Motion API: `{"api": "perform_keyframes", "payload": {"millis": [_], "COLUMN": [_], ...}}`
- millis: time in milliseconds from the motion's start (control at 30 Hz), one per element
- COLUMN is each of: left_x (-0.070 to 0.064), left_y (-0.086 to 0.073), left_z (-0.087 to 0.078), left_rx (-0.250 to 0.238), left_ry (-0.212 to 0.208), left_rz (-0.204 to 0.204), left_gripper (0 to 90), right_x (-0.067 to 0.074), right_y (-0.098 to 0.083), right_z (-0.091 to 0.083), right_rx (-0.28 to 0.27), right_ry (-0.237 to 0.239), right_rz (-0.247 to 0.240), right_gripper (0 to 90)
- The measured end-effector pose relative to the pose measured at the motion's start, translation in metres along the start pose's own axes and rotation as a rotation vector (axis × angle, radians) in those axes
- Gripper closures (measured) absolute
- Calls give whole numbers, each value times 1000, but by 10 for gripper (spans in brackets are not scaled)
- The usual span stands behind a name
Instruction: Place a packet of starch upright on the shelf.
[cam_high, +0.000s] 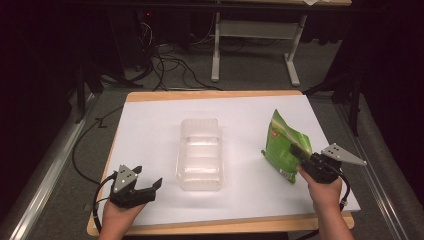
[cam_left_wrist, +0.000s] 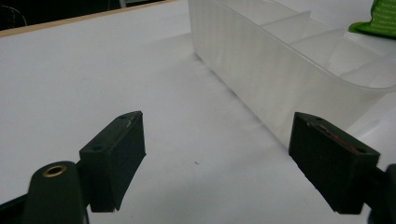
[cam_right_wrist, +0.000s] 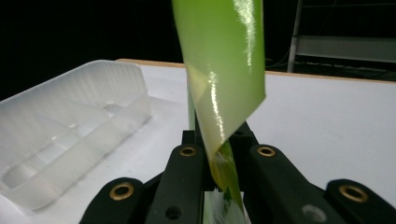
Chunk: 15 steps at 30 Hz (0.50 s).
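Two grippers, one bag, one bin on the white table (cam_high: 150, 125). The right gripper (cam_high: 300, 155) has its jaws pinched tight on the single green snack bag (cam_high: 285, 145), holding it up off the table (the shiny foil curls right above the jaws in the right gripper view). The left gripper (cam_high: 152, 187) sits low near the table with its jaws spread wide, nothing between them. Just ahead and to its right is the one clear plastic bin (cam_high: 200, 155), with dividers inside making several compartments.
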<state>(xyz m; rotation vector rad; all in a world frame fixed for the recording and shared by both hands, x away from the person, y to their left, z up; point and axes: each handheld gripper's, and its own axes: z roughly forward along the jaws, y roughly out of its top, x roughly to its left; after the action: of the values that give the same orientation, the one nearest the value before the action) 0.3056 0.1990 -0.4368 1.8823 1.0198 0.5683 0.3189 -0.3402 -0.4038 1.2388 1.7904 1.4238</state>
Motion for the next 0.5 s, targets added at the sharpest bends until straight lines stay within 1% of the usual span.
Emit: {"api": "perform_keyframes", "payload": {"millis": [133, 200, 267, 300, 367, 400, 500], "left_x": [1, 1, 1, 1, 1, 1, 2], "left_y": [0, 0, 0, 0, 0, 0, -1], "left_z": [0, -1, -1, -1, -2, -2, -3], "left_rx": [-5, -7, -8, -11, -13, -14, -19], "left_ry": [1, 2, 4, 7, 10, 12, 18], "left_rz": [-5, -6, -7, -8, -9, -11, -18], "left_gripper": [191, 191, 191, 192, 192, 192, 193], "right_x": [0, 3, 4, 8, 12, 12, 18], "right_y": [2, 7, 8, 12, 15, 15, 20], "right_z": [-3, -7, -8, -10, -10, -10, -10], "right_rx": [-9, -27, -28, -41, -46, -46, -57], "right_ry": [3, 5, 6, 20, 29, 29, 53], "right_rz": [-3, -22, -28, -43, -56, -56, -67], "right_gripper": [883, 883, 883, 883, 884, 884, 883]}}
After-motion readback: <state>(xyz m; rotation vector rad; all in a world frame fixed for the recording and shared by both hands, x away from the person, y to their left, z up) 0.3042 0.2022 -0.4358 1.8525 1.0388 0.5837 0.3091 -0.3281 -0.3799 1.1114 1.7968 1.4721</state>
